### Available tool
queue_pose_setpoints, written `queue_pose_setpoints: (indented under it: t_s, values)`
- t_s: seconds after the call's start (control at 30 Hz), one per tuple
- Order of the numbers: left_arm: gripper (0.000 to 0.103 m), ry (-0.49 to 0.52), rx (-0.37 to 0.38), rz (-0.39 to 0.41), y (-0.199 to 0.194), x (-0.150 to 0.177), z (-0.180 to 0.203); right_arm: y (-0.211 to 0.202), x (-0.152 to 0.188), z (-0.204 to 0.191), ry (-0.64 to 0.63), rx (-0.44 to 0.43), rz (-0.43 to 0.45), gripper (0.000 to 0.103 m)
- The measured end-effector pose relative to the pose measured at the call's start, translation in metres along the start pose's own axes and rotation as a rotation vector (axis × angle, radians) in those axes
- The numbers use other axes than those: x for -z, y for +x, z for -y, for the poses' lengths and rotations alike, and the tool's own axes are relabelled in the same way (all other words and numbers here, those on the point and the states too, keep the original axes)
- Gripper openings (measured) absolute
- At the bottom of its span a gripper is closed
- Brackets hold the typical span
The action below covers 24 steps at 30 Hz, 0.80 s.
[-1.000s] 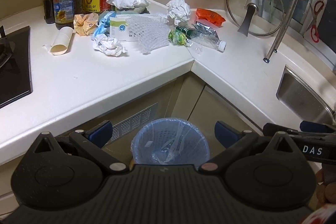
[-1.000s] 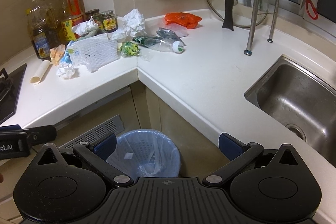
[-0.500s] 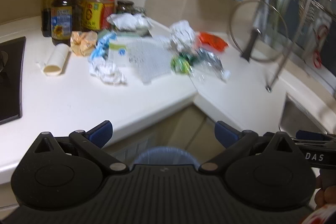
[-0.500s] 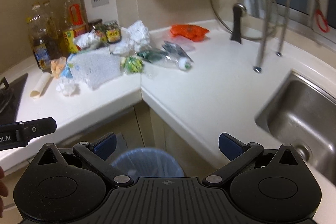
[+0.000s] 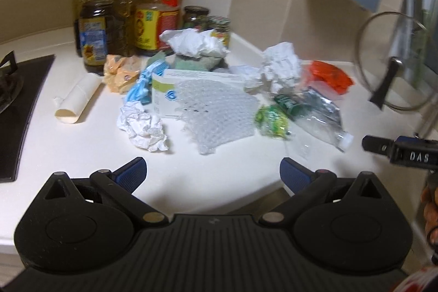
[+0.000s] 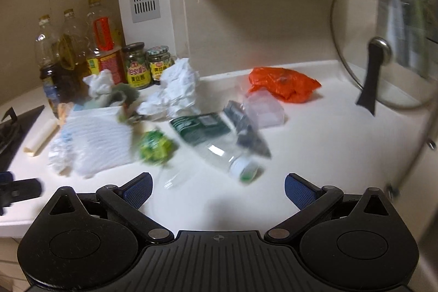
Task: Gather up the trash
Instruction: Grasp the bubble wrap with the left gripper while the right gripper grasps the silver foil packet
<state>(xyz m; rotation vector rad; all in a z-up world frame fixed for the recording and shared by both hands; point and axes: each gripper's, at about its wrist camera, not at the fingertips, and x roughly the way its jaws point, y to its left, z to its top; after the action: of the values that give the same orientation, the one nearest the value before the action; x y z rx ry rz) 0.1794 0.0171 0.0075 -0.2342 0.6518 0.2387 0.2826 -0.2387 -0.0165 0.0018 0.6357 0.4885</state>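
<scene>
Trash lies heaped in the corner of the white counter (image 5: 82, 152). In the left wrist view I see a crumpled white paper (image 5: 143, 127), bubble wrap (image 5: 216, 114), a green wrapper (image 5: 272, 121), a crushed plastic bottle (image 5: 314, 116), a paper roll (image 5: 78, 97) and an orange bag (image 5: 330, 75). My left gripper (image 5: 213, 174) is open and empty, just short of the bubble wrap. My right gripper (image 6: 219, 188) is open and empty, close in front of the crushed bottle (image 6: 219, 138) and green wrapper (image 6: 154, 147).
Oil bottles (image 5: 102, 10) and jars (image 6: 135, 64) stand at the back wall. A black hob (image 5: 16, 111) is at the left. A glass pot lid (image 6: 380, 56) leans at the right. The other gripper's tip (image 5: 402, 152) shows at the right edge.
Both grippers have risen from above the blue-lined bin on the floor and moved forward over the counter toward the trash heap. The bin has dropped out of view. Both stay open.
</scene>
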Motion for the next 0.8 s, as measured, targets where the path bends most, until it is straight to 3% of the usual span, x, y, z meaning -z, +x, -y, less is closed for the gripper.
queue_pose_setpoints:
  t_s: [0.07,0.17,0.47,0.63,0.8]
  values:
    - [0.103,-0.013,-0.026,-0.004,0.006,-0.003,0.003,0.018,-0.011,0.015,-0.027,-0.013,0.003,0.101]
    - [0.102,-0.015,-0.046,-0.012,0.016,-0.010,0.007,0.047,-0.027,0.029,-0.059,-0.034,-0.011,0.084]
    - [0.102,-0.022,-0.081,-0.008,0.047,-0.032,0.004,0.116,-0.054,0.044,-0.053,-0.055,-0.103,0.064]
    - [0.100,-0.018,-0.087,-0.015,0.059,-0.038,0.001,0.137,-0.054,0.048,-0.054,-0.070,-0.152,0.056]
    - [0.095,0.053,-0.091,-0.013,0.082,-0.045,0.004,0.145,-0.056,0.051,-0.063,-0.077,-0.157,0.038]
